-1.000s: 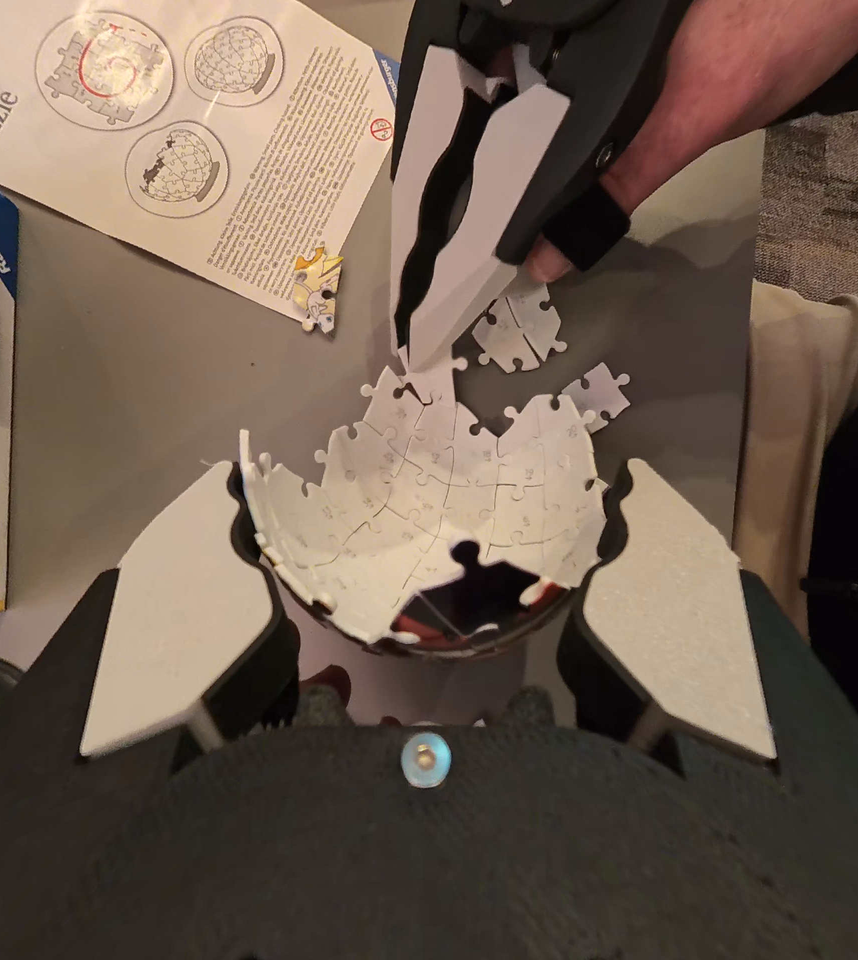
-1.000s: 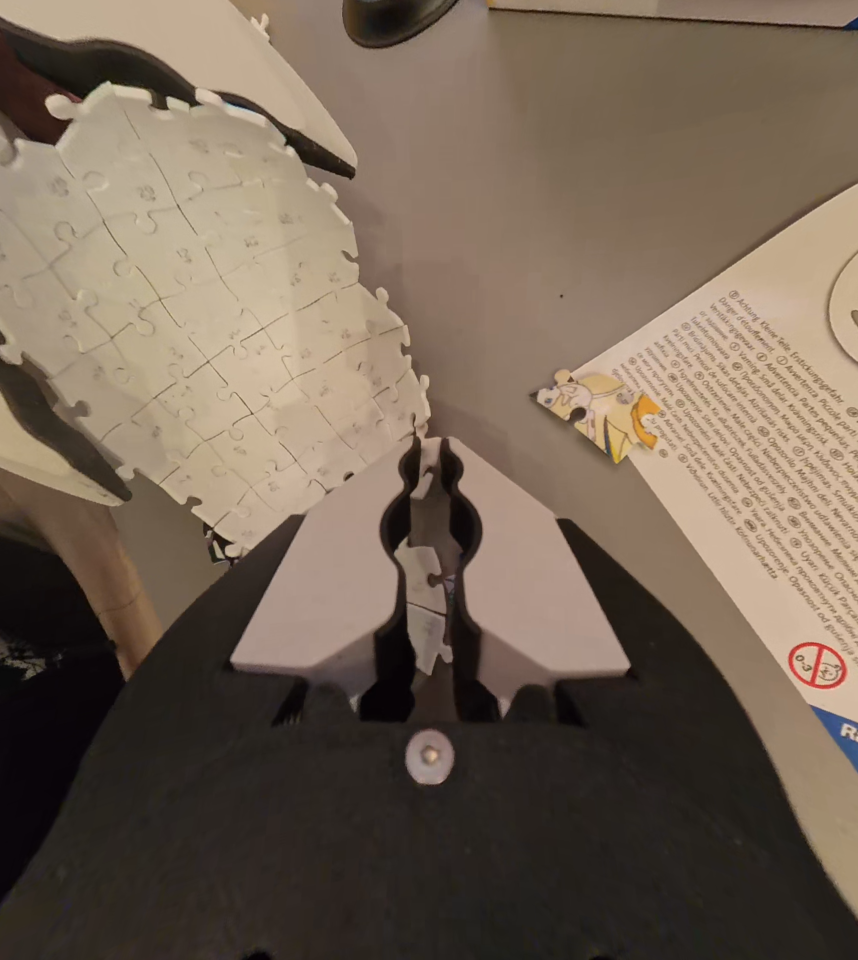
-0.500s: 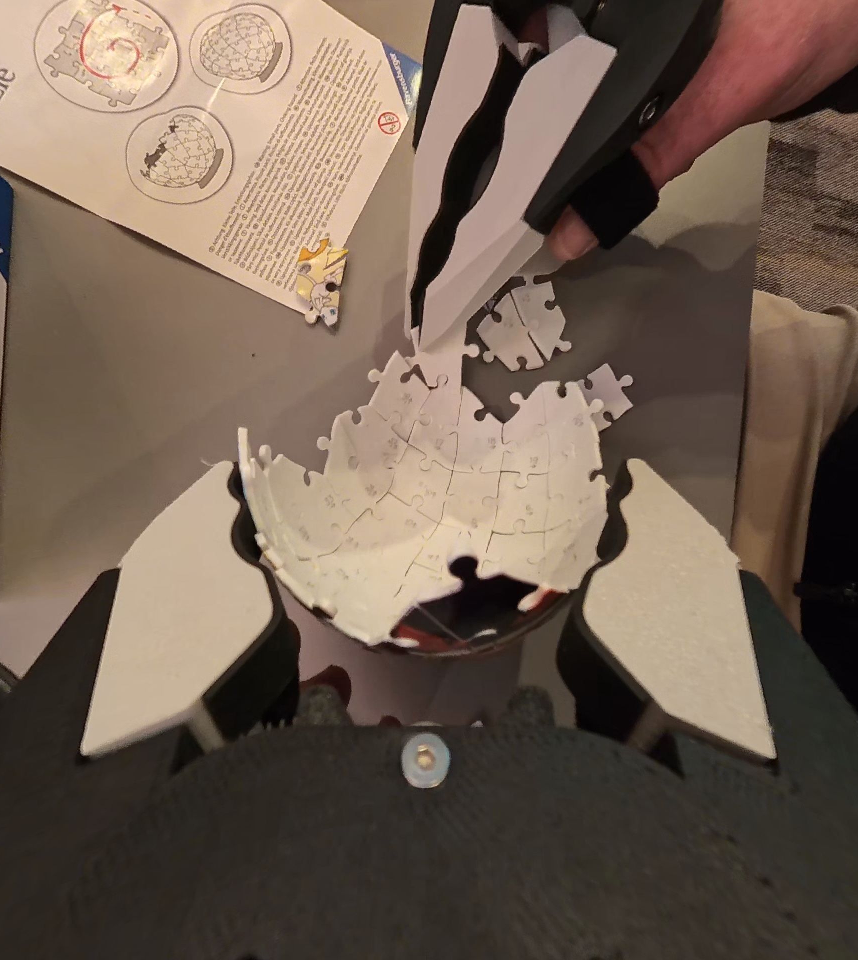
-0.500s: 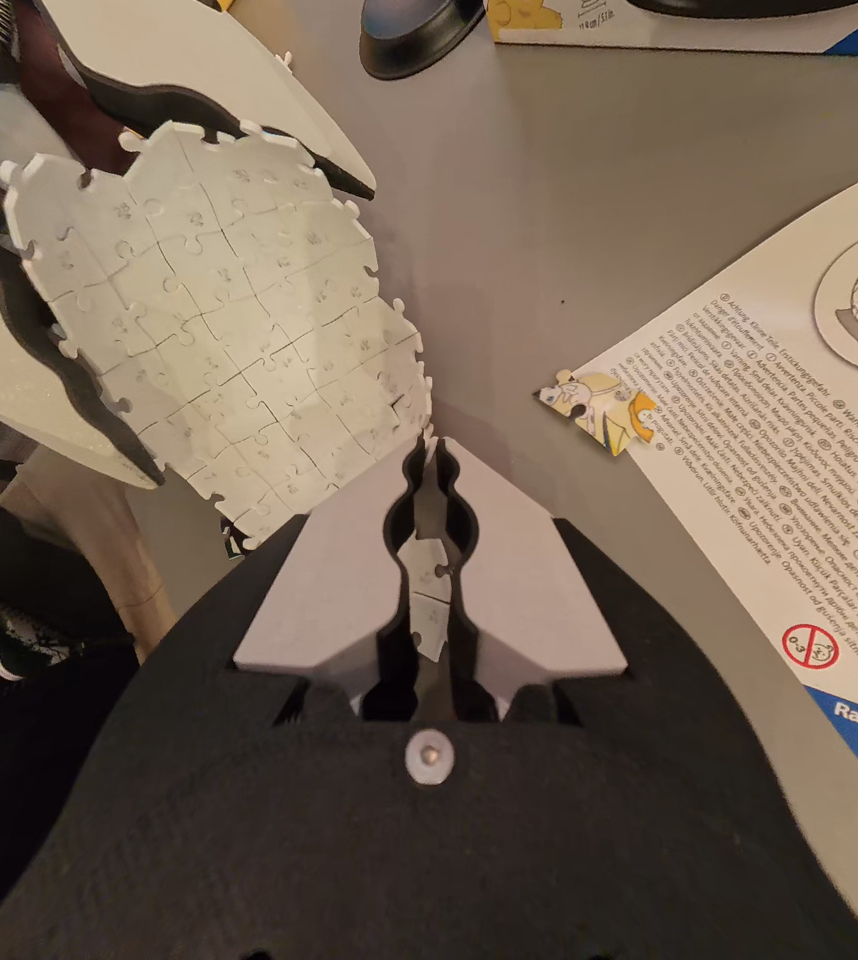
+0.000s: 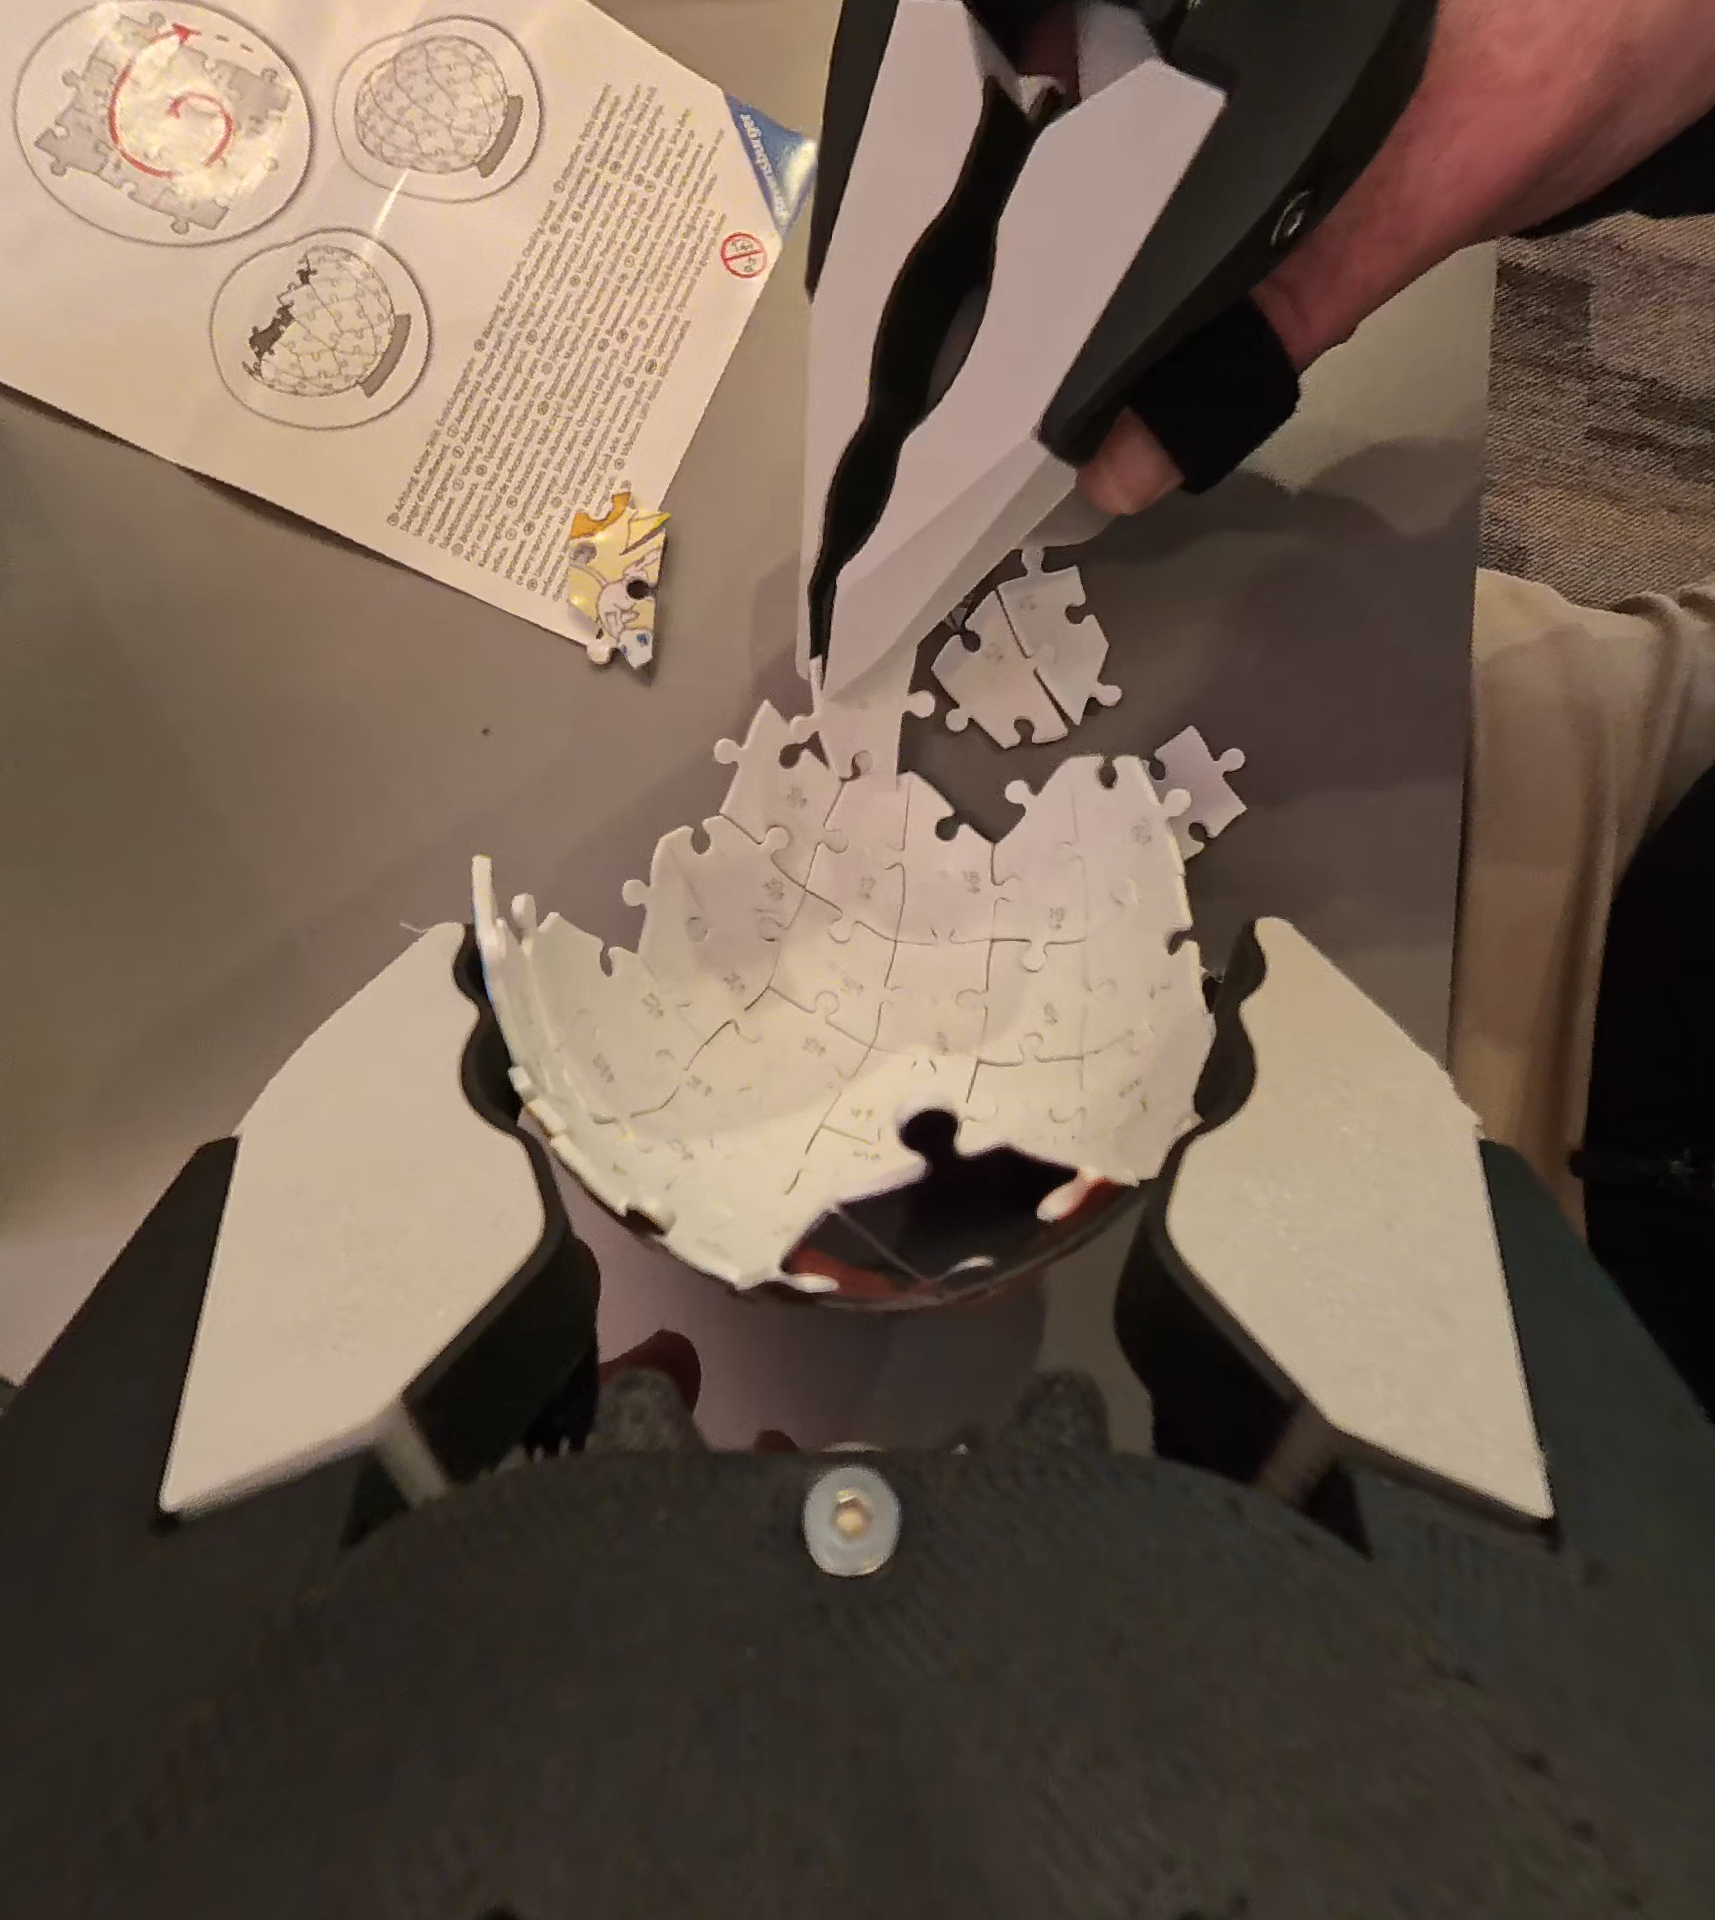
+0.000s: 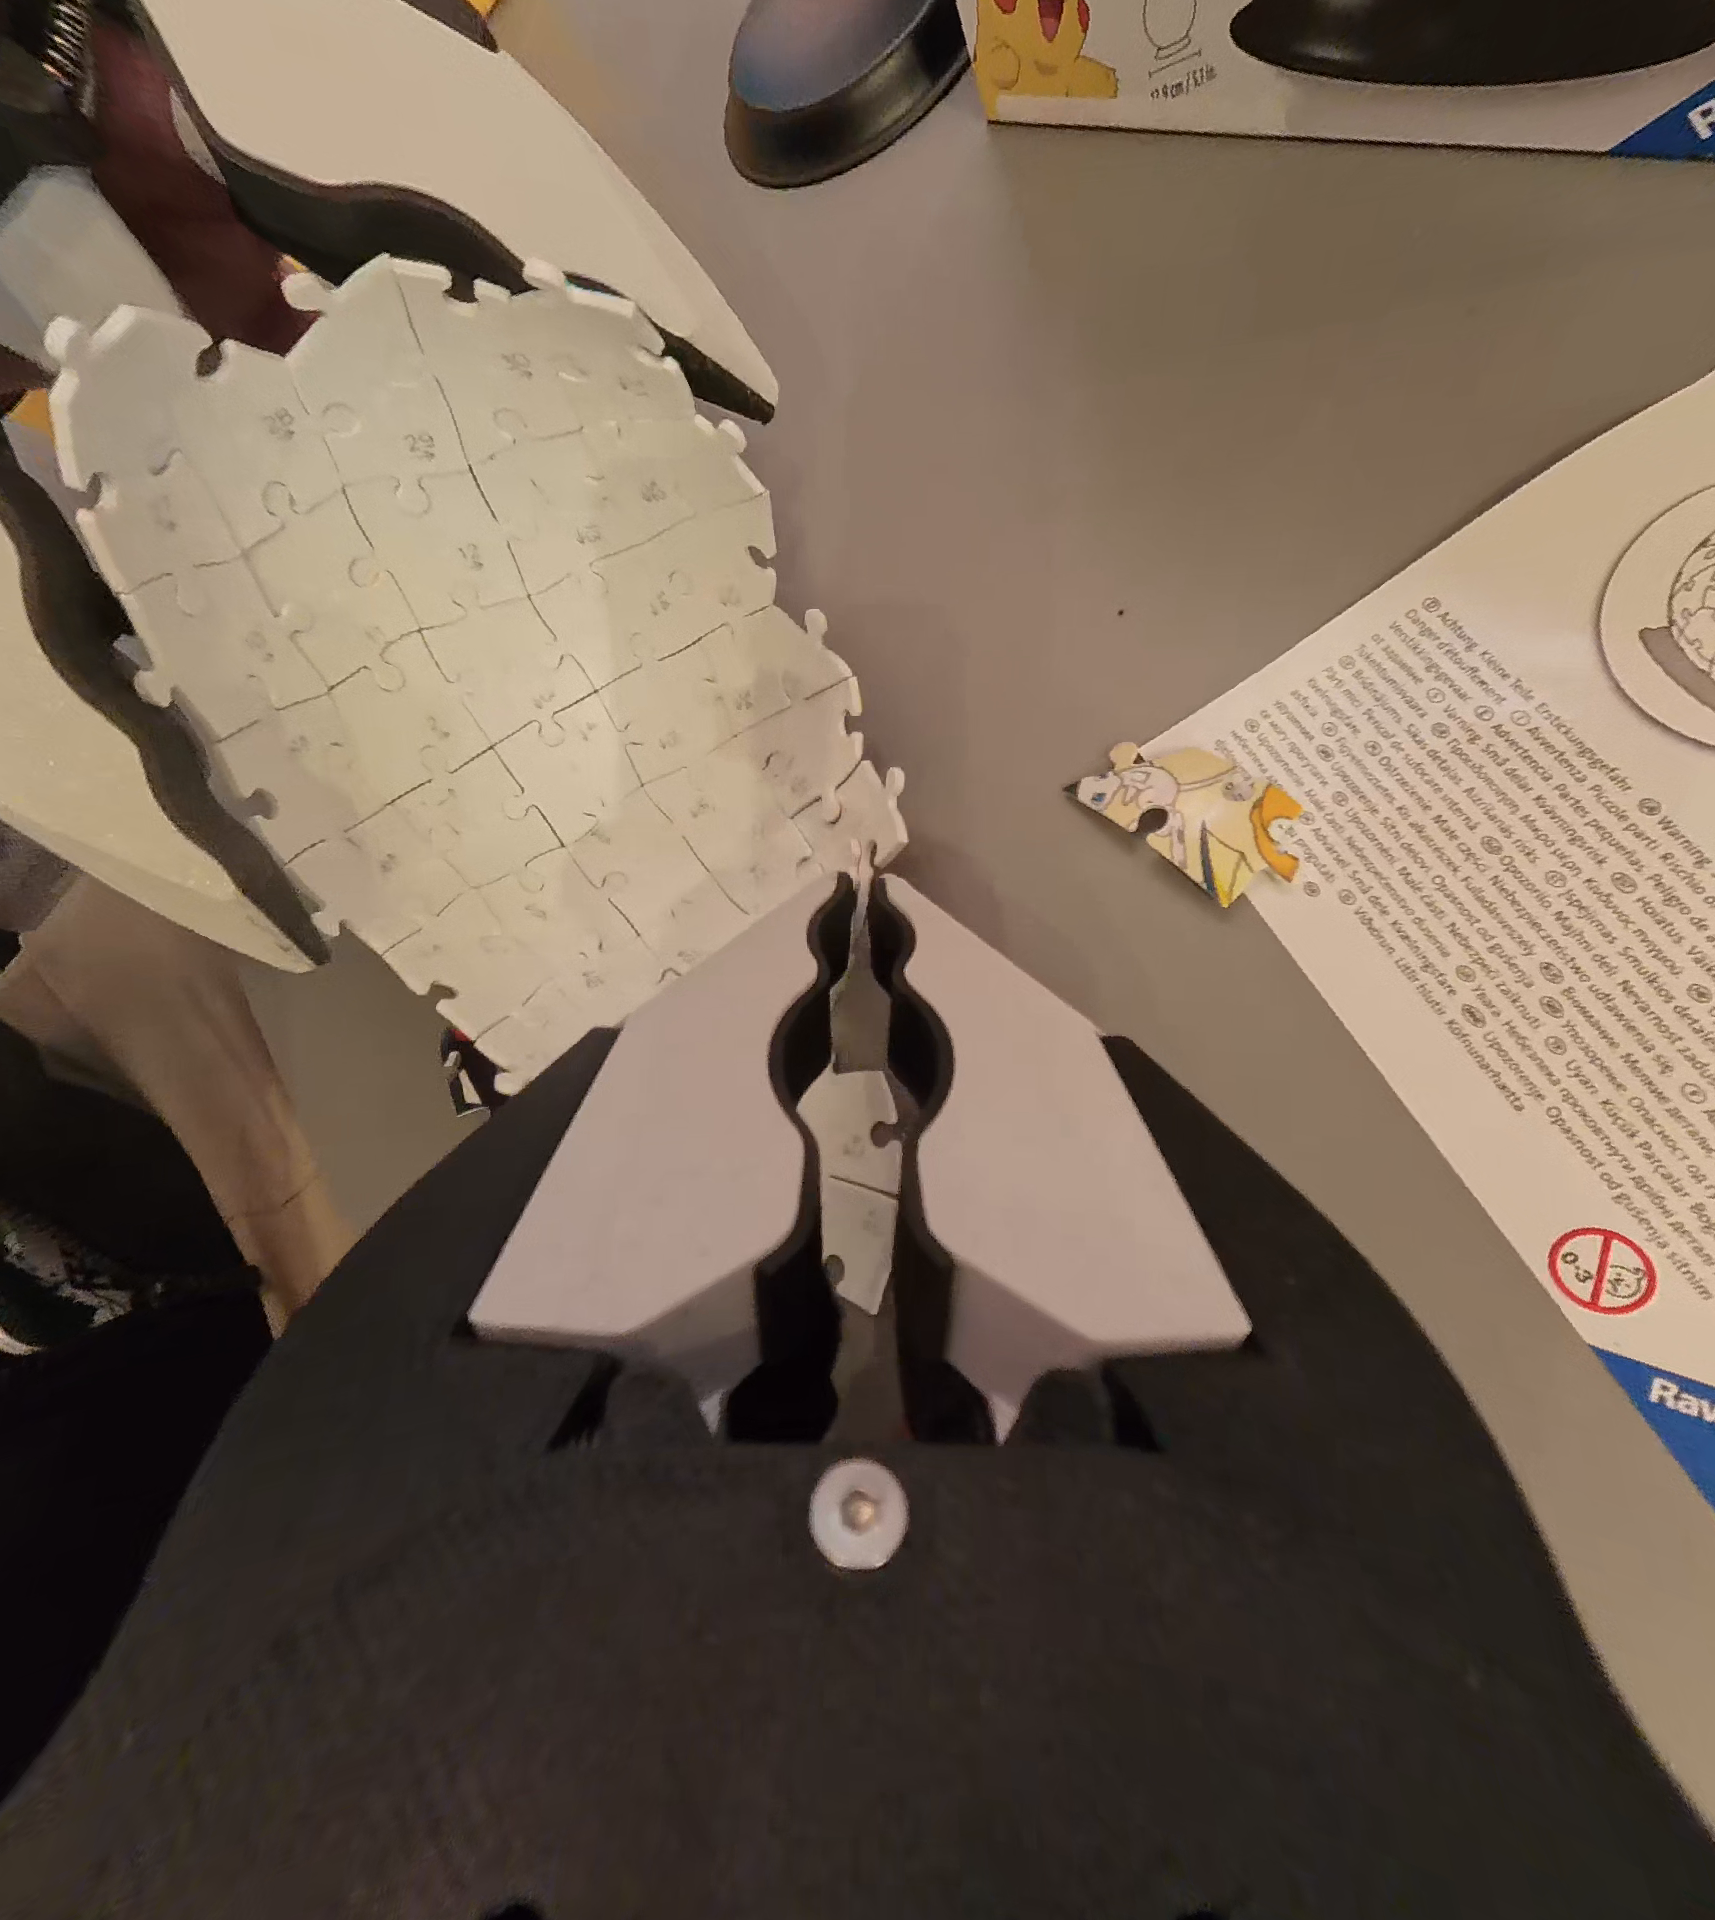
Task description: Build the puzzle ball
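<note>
Left wrist view: my left hand-held gripper cradles the half-built puzzle ball between its spread fingers, the white numbered inner face turned toward the camera, held above the grey surface. My right hand-held gripper is clamped on a single white puzzle piece, which touches the upper rim of the shell beside an open notch. In the right wrist view that piece shows edge-on between the closed fingers, its tip at the shell's edge. To seat it well, I judge that I should match the piece's curve to the shell, line tab against socket, and press gently along the rim — not inward, since the thin wall could flex or shed neighbours. The left grip should stay firm without squeezing harder. Loose joined white pieces and one printed yellow piece lie on the surface beside the instruction sheet — candidates for later.
</note>
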Motion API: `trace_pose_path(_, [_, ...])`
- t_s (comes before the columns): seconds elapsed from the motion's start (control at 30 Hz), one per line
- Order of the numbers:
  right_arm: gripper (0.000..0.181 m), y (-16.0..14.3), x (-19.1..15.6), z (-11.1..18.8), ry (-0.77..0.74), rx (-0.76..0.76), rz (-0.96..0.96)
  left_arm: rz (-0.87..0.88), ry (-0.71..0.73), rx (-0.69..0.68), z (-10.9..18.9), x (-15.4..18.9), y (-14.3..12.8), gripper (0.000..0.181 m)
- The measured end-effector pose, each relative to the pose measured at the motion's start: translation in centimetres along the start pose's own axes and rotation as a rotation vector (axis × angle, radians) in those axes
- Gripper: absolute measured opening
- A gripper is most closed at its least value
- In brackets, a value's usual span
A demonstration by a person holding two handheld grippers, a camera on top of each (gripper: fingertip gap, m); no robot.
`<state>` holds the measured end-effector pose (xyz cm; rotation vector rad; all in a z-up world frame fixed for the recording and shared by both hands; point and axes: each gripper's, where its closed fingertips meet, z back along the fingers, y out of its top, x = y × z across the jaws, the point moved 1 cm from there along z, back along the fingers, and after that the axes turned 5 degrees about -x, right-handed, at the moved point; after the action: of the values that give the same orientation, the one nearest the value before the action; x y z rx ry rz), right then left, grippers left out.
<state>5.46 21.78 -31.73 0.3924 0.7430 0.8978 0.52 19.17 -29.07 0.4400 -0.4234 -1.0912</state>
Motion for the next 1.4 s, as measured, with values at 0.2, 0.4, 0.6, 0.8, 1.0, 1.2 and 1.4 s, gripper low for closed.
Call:
trace_pose_path(0.2, [0.002,-0.1,0.2,-0.4,0.003,-0.049,0.012,-0.028,-0.001,-0.018,0.0,0.1,0.2,0.127])
trace_pose_path(0.4, [0.002,0.0,0.1,-0.5,0.035,-0.084,0.012,-0.058,-0.004,-0.042,-0.1,0.2,0.2,0.127])
trace_pose_path(0.6, [0.002,-0.2,0.6,0.1,0.091,-0.120,-0.016,-0.072,-0.006,-0.052,-0.3,0.3,0.3,0.127])
trace_pose_path(0.8, [0.002,-0.8,0.4,-0.1,0.173,-0.142,-0.061,-0.070,-0.017,-0.070,-0.3,0.3,0.3,0.127])
trace_pose_path(1.0, [0.002,-1.0,0.7,0.0,0.183,-0.148,-0.066,-0.084,-0.034,-0.112,-0.5,0.2,0.4,0.127])
trace_pose_path(1.2, [0.003,-1.3,1.1,-0.1,0.193,-0.164,-0.072,-0.091,-0.083,-0.177,-0.7,-0.1,0.5,0.127])
trace_pose_path(1.4, [0.003,-1.6,1.3,-0.1,0.192,-0.175,-0.076,-0.111,-0.125,-0.268,-0.9,-0.4,0.7,0.126])
